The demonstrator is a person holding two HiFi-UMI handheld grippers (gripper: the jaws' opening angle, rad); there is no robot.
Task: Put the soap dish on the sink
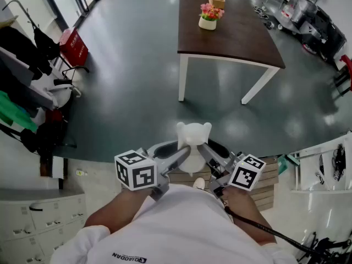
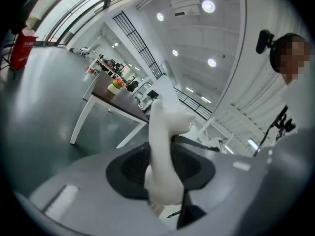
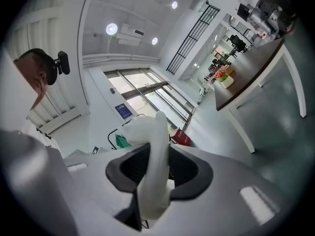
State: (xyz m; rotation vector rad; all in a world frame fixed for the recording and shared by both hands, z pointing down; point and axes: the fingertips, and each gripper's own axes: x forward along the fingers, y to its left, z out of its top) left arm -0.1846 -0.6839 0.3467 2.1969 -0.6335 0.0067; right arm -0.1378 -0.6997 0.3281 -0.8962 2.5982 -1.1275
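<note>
Currently the dish point(image 1: 192, 141) is hanging in mid-air just before the person's chest, with the left gripper point(image 1: 181, 157) and right gripper point(image 1: 207, 154) each clamping one side of it. It is sitting on edge, its long axis running away from the person and its eared end pointing, apparently, toward the table point(image 1: 242, 43). A flowerpot point(image 1: 208, 22) is standing there, well apart.

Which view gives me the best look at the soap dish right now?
Head view: the soap dish shows its full outline, two rounded corners up. The left and right gripper views each show it only edge-on, close up.
</note>
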